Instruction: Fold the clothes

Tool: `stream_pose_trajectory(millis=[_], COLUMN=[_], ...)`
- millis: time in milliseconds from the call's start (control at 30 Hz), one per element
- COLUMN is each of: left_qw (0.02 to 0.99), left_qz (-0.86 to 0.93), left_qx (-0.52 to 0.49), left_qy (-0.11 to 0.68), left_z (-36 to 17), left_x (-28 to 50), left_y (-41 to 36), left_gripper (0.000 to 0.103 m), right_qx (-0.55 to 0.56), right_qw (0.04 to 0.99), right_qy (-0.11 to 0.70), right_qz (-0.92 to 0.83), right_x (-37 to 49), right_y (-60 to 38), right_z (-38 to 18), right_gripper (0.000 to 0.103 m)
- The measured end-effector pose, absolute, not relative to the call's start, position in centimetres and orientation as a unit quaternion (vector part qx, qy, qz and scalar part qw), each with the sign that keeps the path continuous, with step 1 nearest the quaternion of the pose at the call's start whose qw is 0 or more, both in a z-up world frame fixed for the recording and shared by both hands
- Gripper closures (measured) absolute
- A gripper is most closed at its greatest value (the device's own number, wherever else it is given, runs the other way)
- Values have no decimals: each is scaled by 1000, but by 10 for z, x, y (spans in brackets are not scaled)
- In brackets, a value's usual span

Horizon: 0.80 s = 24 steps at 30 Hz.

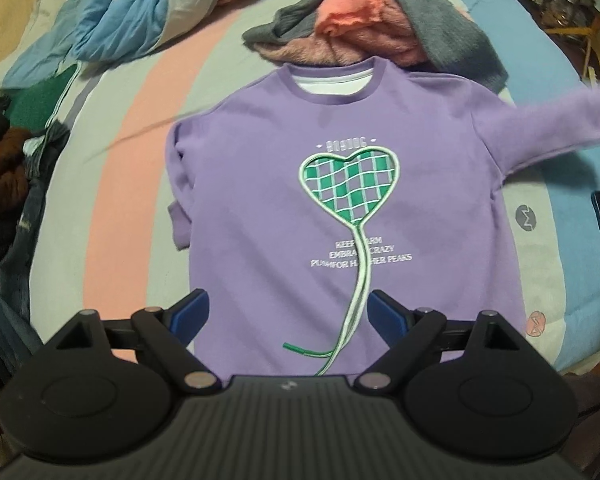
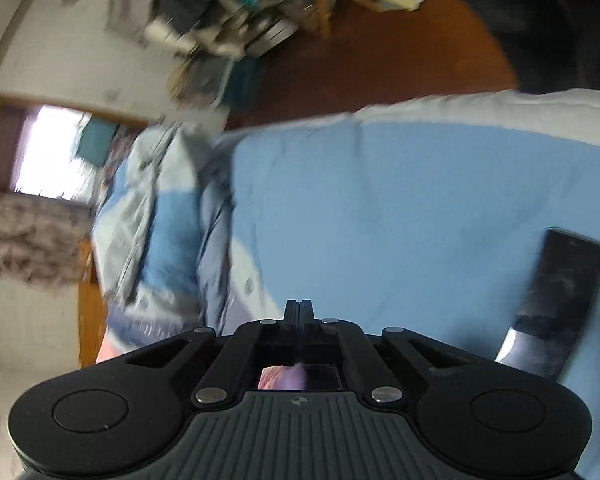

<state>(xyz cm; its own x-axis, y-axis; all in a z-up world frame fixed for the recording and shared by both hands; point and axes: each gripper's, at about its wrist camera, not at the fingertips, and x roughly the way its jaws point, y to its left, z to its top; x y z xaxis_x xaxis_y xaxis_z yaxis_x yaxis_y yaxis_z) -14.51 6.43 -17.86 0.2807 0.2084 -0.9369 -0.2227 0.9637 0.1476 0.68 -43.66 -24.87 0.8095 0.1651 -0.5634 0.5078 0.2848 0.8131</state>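
A dark phone (image 2: 556,304) lies on the striped bedsheet (image 1: 112,184) (blue stripe).

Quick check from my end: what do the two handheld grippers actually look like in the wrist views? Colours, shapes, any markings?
Both share one build: a dark grey ribbed body with a small round emblem, two black round lobes with disc caps, and black linkage bars joined by silver pins. The left gripper has blue finger pads. The right gripper shows only black fingers. No cables or sleeves visible.

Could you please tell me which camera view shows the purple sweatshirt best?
The left wrist view: the purple sweatshirt lies flat on the bed, front up, with its heart print and collar fully visible. The right wrist view is blurred and shows only bedding and a phone, not the sweatshirt.
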Motion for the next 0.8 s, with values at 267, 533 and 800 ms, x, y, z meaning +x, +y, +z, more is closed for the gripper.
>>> stream_pose_trajectory(millis=[267, 533, 800], left_qw=[794, 781, 763], left_qz=[144, 158, 180], left_qx=[-21, -5, 16], left_qy=[590, 604, 620], left_z=[-184, -186, -186], left_x=[-150, -152, -156], left_y=[76, 66, 51], left_gripper=[14, 12, 11], right_qx=[528, 597, 637], right_qw=[751, 665, 626], right_qy=[380, 435, 424], right_qz=[-117, -108, -151], right_x=[3, 9, 25], right_y=[-400, -366, -367], right_z=[-279, -355, -403], right_gripper=[82, 21, 20])
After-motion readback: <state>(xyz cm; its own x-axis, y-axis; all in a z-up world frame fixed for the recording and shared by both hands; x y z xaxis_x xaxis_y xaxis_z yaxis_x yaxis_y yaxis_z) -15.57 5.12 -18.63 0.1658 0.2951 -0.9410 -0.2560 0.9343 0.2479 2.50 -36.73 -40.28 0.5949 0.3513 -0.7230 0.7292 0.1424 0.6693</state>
